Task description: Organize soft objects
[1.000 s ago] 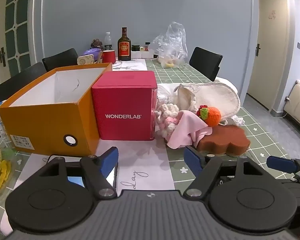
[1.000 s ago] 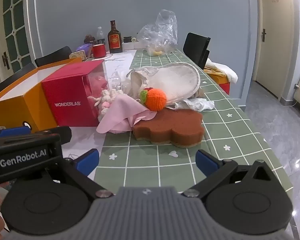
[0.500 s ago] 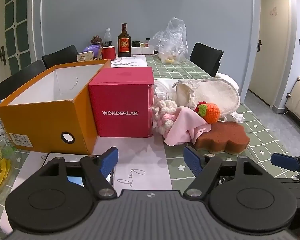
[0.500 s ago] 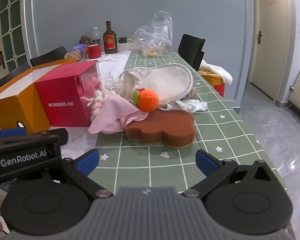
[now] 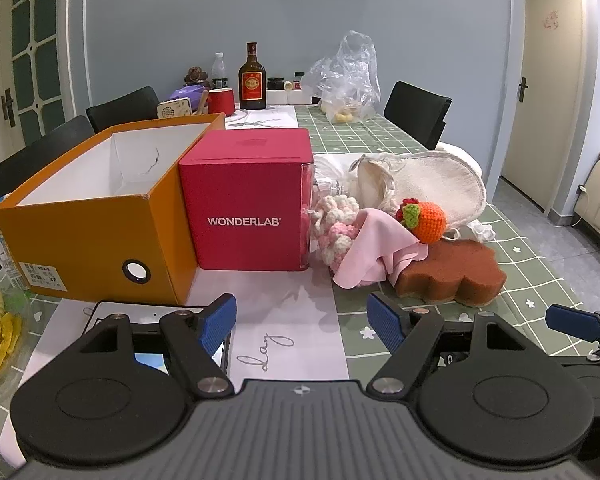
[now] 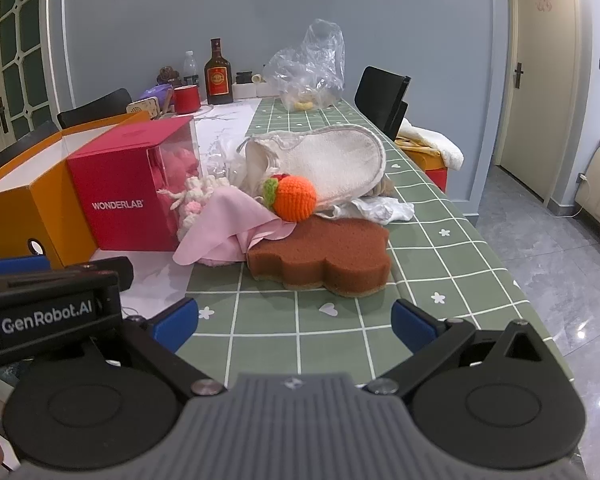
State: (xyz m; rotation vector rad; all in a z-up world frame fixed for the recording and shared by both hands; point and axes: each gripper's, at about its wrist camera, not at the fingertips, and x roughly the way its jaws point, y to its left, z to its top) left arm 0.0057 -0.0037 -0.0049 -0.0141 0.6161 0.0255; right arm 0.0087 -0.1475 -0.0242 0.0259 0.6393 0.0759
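A pile of soft things lies mid-table: a brown cloud-shaped sponge (image 5: 450,276) (image 6: 324,258), a pink cloth (image 5: 374,252) (image 6: 228,226), an orange crocheted fruit (image 5: 426,220) (image 6: 294,198), a pink-white crocheted piece (image 5: 336,226) and a cream fabric pouch (image 5: 428,180) (image 6: 328,160). An open orange box (image 5: 92,216) stands left of a red WONDERLAB box (image 5: 248,204) (image 6: 128,192). My left gripper (image 5: 302,322) is open and empty, short of the pile. My right gripper (image 6: 294,322) is open and empty, in front of the sponge.
At the far end stand a dark bottle (image 5: 252,80), a red cup (image 5: 221,101) and a clear plastic bag (image 5: 346,76). A tablet (image 5: 156,332) lies under my left gripper. Black chairs (image 5: 416,114) line the table sides. The right table edge (image 6: 512,280) drops to the floor.
Both grippers have drawn back a little from the pile and boxes, then eased forward again. Nothing on the table has moved.
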